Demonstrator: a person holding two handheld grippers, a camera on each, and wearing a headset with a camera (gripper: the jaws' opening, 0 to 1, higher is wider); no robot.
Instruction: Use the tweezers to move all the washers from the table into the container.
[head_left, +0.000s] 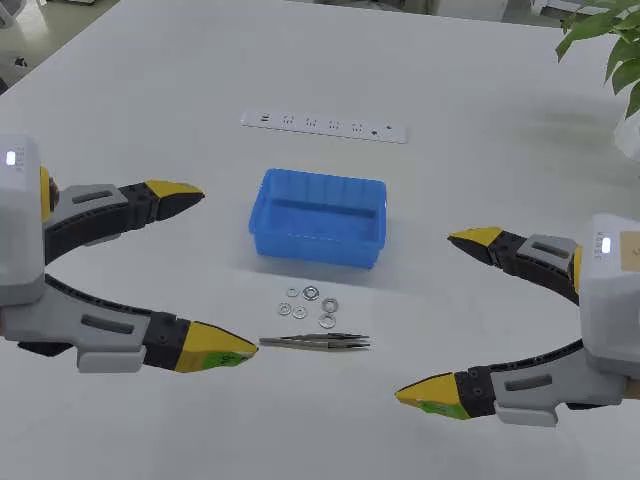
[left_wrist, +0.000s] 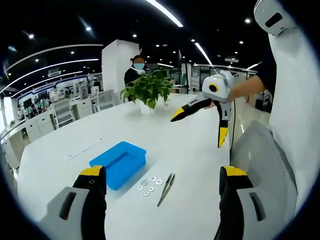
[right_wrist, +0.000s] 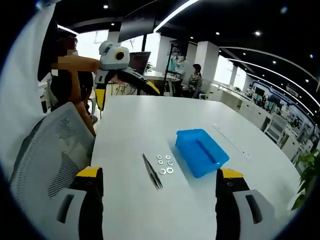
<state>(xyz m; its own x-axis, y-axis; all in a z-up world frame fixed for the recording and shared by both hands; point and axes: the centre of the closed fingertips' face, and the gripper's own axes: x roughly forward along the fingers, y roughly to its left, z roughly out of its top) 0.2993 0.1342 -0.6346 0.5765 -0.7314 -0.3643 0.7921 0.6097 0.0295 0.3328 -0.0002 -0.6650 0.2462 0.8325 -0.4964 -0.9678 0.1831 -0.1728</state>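
A blue container (head_left: 316, 249) stands in the middle of the white table (head_left: 150, 80), with nothing visible inside it. Several small metal washers (head_left: 310, 302) lie loose just in front of it. Metal tweezers (head_left: 315, 341) rest flat on the table just in front of the washers. My left gripper (head_left: 213, 270) hovers open to the left of them, holding nothing. My right gripper (head_left: 440, 316) hovers open to the right, equally apart from them. The left gripper view has container (left_wrist: 118, 161), washers (left_wrist: 149, 185), tweezers (left_wrist: 165, 189) and the right gripper (left_wrist: 198, 131). The right gripper view has container (right_wrist: 201, 151), washers (right_wrist: 165, 164), tweezers (right_wrist: 151, 171) and the left gripper (right_wrist: 127, 97).
A white power strip (head_left: 323, 126) lies behind the container. A potted plant (head_left: 610, 40) (left_wrist: 148, 89) stands at the table's far right corner. A mesh office chair (left_wrist: 260, 165) (right_wrist: 47, 145) is at the near edge. People stand in the background (left_wrist: 135, 70).
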